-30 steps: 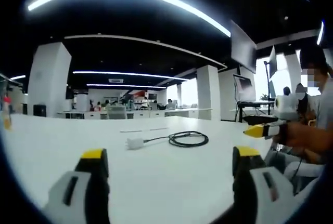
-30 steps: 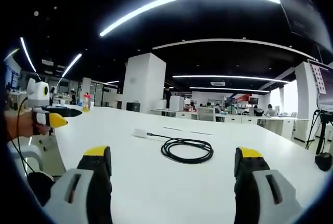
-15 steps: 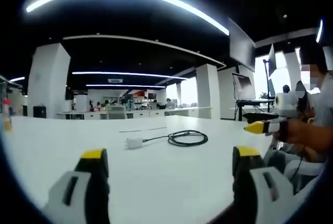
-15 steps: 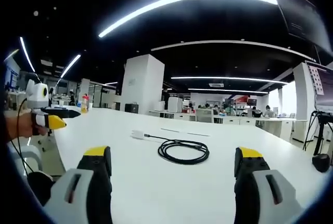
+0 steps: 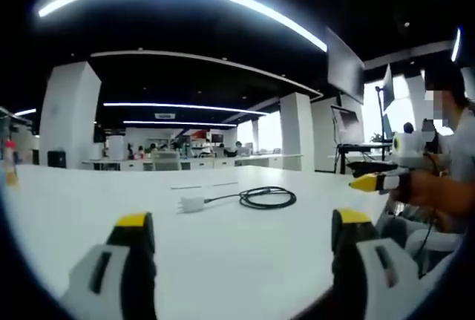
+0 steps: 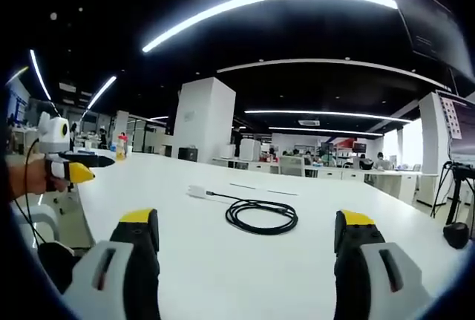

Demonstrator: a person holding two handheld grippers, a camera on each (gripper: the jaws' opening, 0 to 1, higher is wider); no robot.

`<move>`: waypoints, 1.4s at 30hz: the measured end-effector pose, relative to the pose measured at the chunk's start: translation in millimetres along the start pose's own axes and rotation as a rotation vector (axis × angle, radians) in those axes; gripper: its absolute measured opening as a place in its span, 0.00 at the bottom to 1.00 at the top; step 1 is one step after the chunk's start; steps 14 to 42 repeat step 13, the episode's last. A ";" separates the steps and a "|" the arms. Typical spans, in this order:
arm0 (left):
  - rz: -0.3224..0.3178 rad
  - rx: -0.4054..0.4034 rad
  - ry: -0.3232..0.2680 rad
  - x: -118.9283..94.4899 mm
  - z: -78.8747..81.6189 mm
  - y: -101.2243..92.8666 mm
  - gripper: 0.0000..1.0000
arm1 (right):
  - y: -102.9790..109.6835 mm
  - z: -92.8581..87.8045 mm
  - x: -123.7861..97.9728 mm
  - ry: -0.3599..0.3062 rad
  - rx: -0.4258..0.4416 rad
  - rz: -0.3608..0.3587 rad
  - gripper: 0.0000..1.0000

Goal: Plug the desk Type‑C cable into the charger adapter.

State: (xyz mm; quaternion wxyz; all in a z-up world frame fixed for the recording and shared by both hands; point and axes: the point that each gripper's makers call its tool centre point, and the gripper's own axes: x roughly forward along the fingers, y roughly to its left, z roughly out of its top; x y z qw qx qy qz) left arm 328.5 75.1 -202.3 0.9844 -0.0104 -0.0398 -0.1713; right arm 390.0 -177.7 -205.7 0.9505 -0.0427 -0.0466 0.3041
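A small white charger adapter [image 5: 192, 203] lies on the white table [image 5: 89, 201], with a black cable [image 5: 267, 197] coiled to its right and running up to it. In the right gripper view the adapter [image 6: 197, 191] sits left of the cable coil [image 6: 262, 215]. My left gripper [image 5: 245, 249] stands open near the table's edge, well short of both, nothing between its jaws. My right gripper [image 6: 249, 249] is open too, empty, likewise short of the coil. Each gripper shows in the other's view: the right one [image 5: 375, 182] held in a hand, the left one [image 6: 73, 170] at far left.
A person [image 5: 453, 164] stands at the right of the left gripper view. A bottle [image 6: 122, 146] stands at the table's far left end. Desks, white pillars and a monitor on a stand [image 5: 349, 131] fill the office behind.
Both views have shifted slightly, so the hands moved a little. The adapter and the cable lie as before. Both grippers stay open.
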 end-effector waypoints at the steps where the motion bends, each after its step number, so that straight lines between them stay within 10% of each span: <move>1: 0.000 -0.001 0.002 -0.1 -0.1 0.0 1.00 | 0.0 0.2 -0.2 -0.001 0.000 0.000 1.00; 42: 0.004 -0.019 -0.001 -2.0 -0.8 3.3 1.00 | 4.7 -0.4 0.8 0.005 -0.014 0.009 1.00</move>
